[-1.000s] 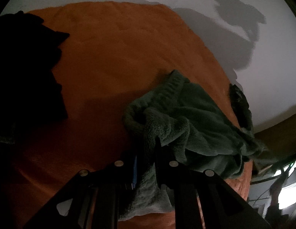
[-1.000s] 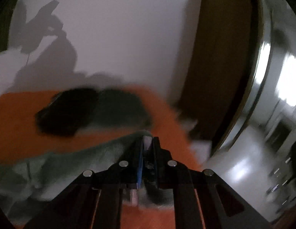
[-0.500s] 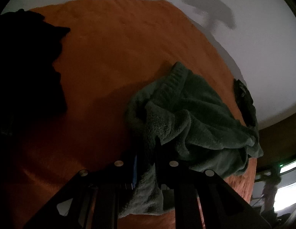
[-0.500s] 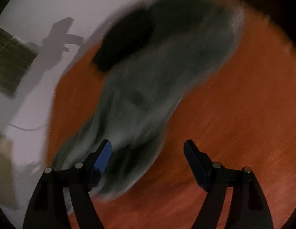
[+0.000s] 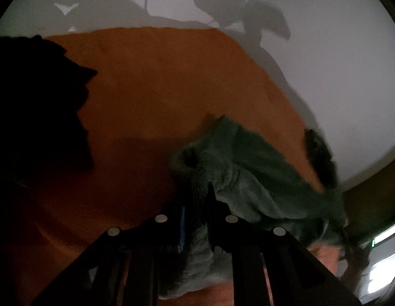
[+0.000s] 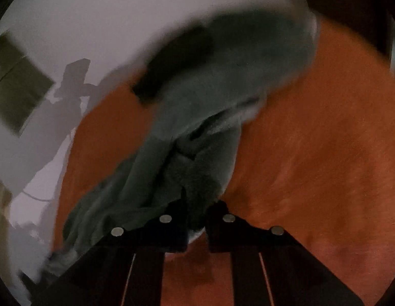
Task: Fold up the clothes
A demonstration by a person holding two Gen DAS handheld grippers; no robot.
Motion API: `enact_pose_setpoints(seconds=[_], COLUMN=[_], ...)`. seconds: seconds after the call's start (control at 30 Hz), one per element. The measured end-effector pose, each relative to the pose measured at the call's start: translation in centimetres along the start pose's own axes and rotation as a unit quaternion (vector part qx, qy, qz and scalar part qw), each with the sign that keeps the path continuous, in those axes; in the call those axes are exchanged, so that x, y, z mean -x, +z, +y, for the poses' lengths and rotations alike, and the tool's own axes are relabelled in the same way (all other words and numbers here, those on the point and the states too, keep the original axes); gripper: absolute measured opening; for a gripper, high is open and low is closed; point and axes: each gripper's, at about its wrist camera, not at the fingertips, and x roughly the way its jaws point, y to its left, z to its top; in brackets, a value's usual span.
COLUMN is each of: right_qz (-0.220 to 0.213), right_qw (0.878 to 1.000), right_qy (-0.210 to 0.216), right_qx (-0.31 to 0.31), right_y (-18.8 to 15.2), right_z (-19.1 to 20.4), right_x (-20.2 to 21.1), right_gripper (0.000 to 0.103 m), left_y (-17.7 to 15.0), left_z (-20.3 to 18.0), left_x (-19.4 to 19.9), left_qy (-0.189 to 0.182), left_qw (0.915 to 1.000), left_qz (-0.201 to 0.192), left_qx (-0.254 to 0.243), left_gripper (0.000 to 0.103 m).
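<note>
The green fleece garment (image 5: 261, 178) is bunched on the orange blanket (image 5: 159, 89), pinched by the left gripper (image 5: 196, 204) and the right gripper (image 6: 196, 204), fingers pressed onto fabric. Thick pile could be lost from either pinch if pulled unevenly.

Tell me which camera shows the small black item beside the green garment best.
Left wrist: the small black item sits in fair focus past the green garment. In the right wrist view it is a motion-blurred dark patch.
</note>
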Motion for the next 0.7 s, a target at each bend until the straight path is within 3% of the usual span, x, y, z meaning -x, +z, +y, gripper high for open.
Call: enact_pose_setpoints(seconds=[0.07, 0.1, 0.23, 0.3, 0.33, 0.4, 0.43, 0.47, 0.63, 0.67, 0.7], right_qz=[-0.051, -0.055, 0.024, 0.075, 0.119, 0.213, 0.224, 0.214, 0.159, 0.147, 0.139], right_qw=[0.998, 0.998, 0.997, 0.993, 0.987, 0.965, 0.96, 0.963, 0.974, 0.976, 0.978], right_qy=[-0.014, -0.023, -0.07, -0.086, -0.083, -0.067, -0.066, -0.075, -0.122, -0.135, -0.145], right_qx=[0.02, 0.021, -0.017, -0.042, -0.066, -0.139, -0.154, -0.146, -0.103, -0.082, -0.055], right_y=[-1.1, -2.2, -8.8, -12.1, -13.9, -18.8, -19.5, -19.1, -16.9, -15.7, -14.1], right_z=[0.5, -0.2, -6.5, -9.7, -11.3, -15.1, -16.0, -15.9, -15.7, -15.4, -15.3], right_x=[6.8, 9.1, 13.4, 14.3, 12.7, 10.1, 10.2, 11.2, 16.0, 17.0, 17.1], right_gripper=[0.008, 0.008, 0.009, 0.011, 0.011, 0.013, 0.013, 0.014, 0.056, 0.074, 0.079], left_y=[0.0, -0.2, -2.0, -3.5, -4.3, -5.9, -6.4, -6.4, -5.6, -5.4, -5.3], left_z=[-1.1, -1.3, -0.8, 1.2, 2.4, 4.9, 5.7, 6.1, 6.2, 6.0, 5.9], left_x=[0.9, 1.3, 1.5, 0.0, -0.8, -2.0, -2.2, -2.2, -2.1, -2.2, -2.4], left_qy=[-0.021, -0.03, -0.036, -0.022, -0.009, 0.013, 0.014, 0.011, -0.003, -0.005, -0.004], left_qw=[0.9997, 0.9994, 0.9981, 0.9966, 0.9956, 0.9924, 0.9915, 0.9913, 0.9898, 0.9894, 0.9889], left_qz=[0.002, 0.003, 0.036, 0.075, 0.092, 0.122, 0.129, 0.131, 0.142, 0.145, 0.148], left_qx=[-0.011, -0.016, -0.036, -0.025, -0.014, 0.004, 0.008, 0.009, -0.008, -0.013, -0.016], left_gripper=[0.014, 0.014, 0.014, 0.014, 0.014, 0.014, 0.014, 0.015, 0.018, 0.018, 0.018])
